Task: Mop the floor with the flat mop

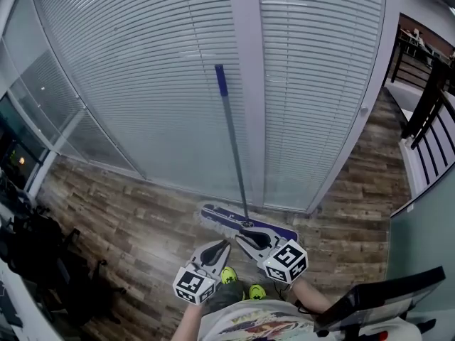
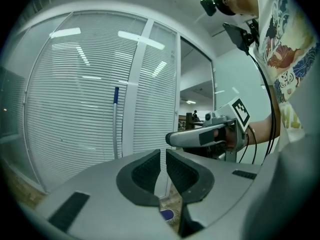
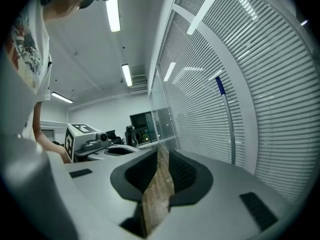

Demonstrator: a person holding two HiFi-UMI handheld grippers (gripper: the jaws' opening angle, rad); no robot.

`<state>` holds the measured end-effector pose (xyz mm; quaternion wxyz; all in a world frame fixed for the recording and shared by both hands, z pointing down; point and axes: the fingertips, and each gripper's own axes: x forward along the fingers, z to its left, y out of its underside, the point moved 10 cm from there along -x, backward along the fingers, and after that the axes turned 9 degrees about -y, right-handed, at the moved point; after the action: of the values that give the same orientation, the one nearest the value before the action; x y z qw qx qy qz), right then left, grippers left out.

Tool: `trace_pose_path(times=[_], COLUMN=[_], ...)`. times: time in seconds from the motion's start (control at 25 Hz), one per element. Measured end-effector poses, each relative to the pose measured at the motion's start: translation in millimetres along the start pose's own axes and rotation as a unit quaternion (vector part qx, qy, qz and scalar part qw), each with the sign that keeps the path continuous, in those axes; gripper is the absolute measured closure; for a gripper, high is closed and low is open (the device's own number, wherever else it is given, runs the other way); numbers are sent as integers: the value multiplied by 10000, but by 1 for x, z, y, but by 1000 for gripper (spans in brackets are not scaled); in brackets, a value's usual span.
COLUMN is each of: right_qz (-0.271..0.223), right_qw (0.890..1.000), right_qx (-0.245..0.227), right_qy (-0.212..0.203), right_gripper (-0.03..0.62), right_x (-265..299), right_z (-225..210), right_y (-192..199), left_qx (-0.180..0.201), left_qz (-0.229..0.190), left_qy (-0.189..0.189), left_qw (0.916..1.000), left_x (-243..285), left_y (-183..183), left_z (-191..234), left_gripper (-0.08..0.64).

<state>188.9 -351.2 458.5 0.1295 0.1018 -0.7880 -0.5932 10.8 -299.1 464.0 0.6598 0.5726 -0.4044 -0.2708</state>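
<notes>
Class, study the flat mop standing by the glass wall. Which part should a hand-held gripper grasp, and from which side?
Grip the handle on its bare grey shaft: thin and round, so jaws can close across it. The mop head lies flat and wide on the floor. Come from the room side; the glass wall stands close behind.

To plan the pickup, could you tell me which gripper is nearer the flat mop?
Right. In the head view the right gripper points at the flat mop, its tips just short of the mop head. The left gripper is beside it, further left and back.
</notes>
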Motion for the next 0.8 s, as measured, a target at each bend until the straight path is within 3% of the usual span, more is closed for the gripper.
trace_pose_path(times=[0.24, 0.56, 0.8], right_qz=[108, 116, 193], right_qw=[9997, 9973, 9936], right_qx=[-61, -226, -250], right_qy=[227, 684, 1084], right_gripper=[532, 532, 531], right_x=[24, 80, 132], right_z=[-40, -97, -166], right_y=[-13, -68, -96], left_qx=[-57, 53, -40], left_qz=[-37, -191, -232], left_qy=[-37, 233, 512], left_qw=[10000, 9995, 9984], left_x=[35, 104, 174], left_y=[-2, -38, -50], left_z=[39, 124, 203], left_gripper=[543, 530, 453])
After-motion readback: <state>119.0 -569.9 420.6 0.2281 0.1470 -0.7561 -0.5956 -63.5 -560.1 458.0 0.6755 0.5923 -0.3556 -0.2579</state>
